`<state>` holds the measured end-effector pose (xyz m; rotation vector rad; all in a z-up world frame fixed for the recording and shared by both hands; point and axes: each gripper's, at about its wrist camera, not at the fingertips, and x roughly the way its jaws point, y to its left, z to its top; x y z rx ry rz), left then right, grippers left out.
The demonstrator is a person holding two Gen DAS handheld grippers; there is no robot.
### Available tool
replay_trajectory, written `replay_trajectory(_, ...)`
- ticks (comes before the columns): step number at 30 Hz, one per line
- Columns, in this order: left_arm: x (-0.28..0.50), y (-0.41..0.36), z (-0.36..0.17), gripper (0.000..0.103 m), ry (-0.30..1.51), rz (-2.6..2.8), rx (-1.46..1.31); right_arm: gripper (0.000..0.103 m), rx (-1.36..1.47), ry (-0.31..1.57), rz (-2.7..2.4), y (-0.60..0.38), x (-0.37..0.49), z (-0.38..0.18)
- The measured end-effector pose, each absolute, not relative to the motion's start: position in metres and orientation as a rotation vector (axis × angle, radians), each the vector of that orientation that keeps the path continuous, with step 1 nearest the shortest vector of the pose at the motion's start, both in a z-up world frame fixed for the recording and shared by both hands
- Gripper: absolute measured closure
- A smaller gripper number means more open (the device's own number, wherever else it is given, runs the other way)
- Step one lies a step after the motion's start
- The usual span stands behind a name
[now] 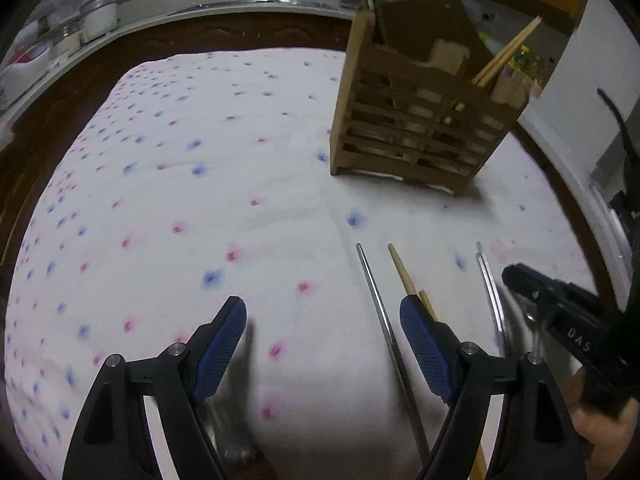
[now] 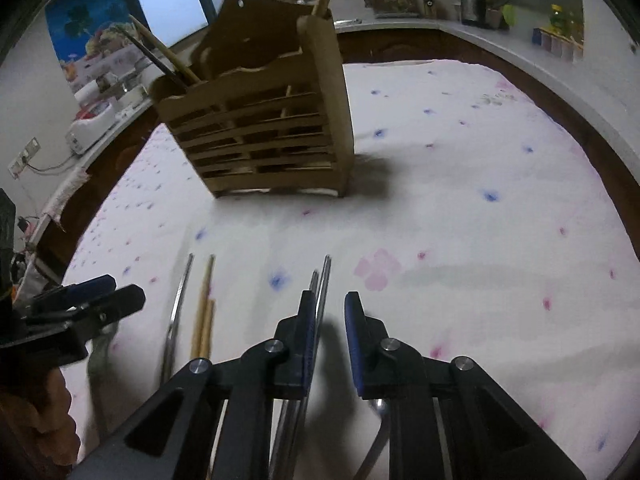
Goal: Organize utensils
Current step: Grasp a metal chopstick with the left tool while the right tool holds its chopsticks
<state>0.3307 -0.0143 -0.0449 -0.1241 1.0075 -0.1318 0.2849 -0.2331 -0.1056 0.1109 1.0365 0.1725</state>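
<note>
the left gripper (image 1: 322, 322) hangs above the white cloth (image 1: 200, 128) with its blue-padded jaws spread wide and nothing between them. just off its right jaw lies a thin steel chopstick (image 1: 380, 308), straight and shiny, running away from the camera. next to that, partly behind the same jaw, lie 2 pale bamboo chopsticks (image 1: 404, 276), 1 reaching farther forward than the other.

the right gripper (image 2: 330, 314) has its jaws drawn close, with a narrow gap left. a pair of steel chopsticks (image 2: 323, 280) lies on the cloth at its left jaw, tips showing just ahead of the pad; whether the pads press them i cannot tell. below the right jaw a curved steel piece, perhaps a spoon (image 2: 378, 410), shows dimly.

ahead of both grippers stands the wooden utensil holder (image 2: 260, 136), brown, with slatted front and a tall scalloped back. bamboo chopsticks lean out of its compartments. the cloth is dotted with pink and blue flowers.
</note>
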Motion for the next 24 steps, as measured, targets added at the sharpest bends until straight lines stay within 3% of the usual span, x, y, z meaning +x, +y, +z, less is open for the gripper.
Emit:
replay_trajectory(6, 0.349, -0.027, -0.065, 0.041, 1.036, -0.134, -0.059, 0.093, 0.086, 1.060, 0.174, -0.231, 0.290, -0.114)
replay_trajectory(16, 0.370, -0.054, -0.072, 0.043, 1.031, -0.136, 0.071, 0.093, 0.046, 1.077, 0.183, -0.222, 0.309, -0.118)
replay_trajectory(19, 0.374, -0.059, -0.071, 0.055, 1.032, -0.164, 0.072, 0.093, 0.025, 1.074, 0.191, -0.220, 0.309, -0.118)
replay_trajectory(24, 0.372, -0.066, -0.070, 0.095, 1.022, -0.216, 0.085, 0.097, 0.050, 1.061, 0.192, -0.222, 0.305, -0.117)
